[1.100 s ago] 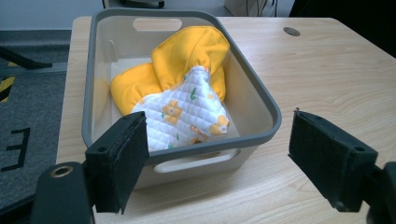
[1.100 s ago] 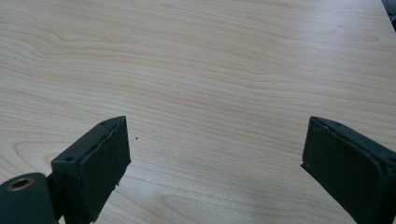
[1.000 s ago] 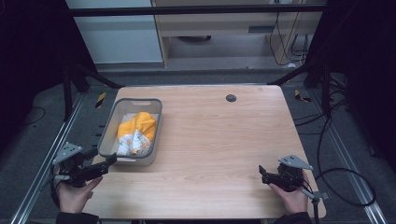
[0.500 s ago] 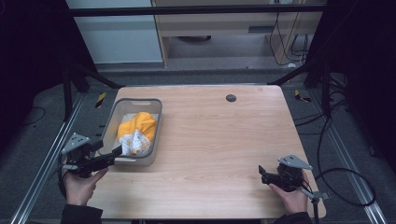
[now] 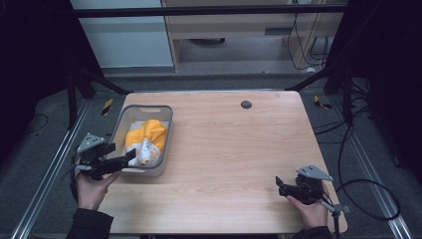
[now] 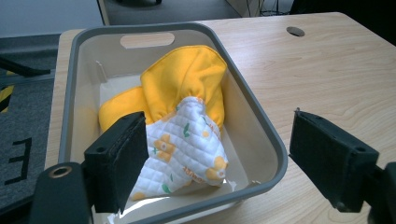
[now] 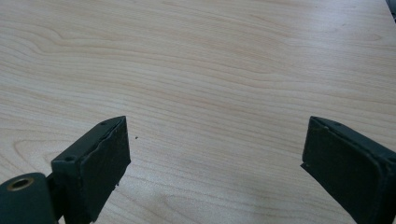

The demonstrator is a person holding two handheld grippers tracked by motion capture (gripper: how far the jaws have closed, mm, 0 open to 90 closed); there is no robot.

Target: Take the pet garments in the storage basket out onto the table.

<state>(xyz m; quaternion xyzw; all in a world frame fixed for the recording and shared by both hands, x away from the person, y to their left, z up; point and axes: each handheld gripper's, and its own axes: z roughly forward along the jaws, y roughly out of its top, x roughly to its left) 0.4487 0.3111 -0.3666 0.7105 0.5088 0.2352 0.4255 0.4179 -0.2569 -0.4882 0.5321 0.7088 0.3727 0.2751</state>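
Cloth (image 6: 182, 116), yellow with a quilted white flowered part, lies bunched in the grey bin (image 5: 117, 130) at the desk's (image 5: 239, 149) left. Your left tool (image 6: 215, 163) hangs wide over the bin's near rim, likely lined up to grab it. Your right tool (image 7: 215, 163) waits wide above bare wood.

One grey bin (image 5: 164, 124) sits on the tabletop (image 5: 239, 149). Inside the bin lies one yellow-and-white quilted cloth (image 6: 180, 121). Two claws: left claw (image 5: 130, 157), right claw (image 5: 278, 182).

Yellow cloth (image 6: 187, 79) w/ white quilted floral part, bunched up inside grey bin (image 6: 261, 140) on table's left side, near front edge.
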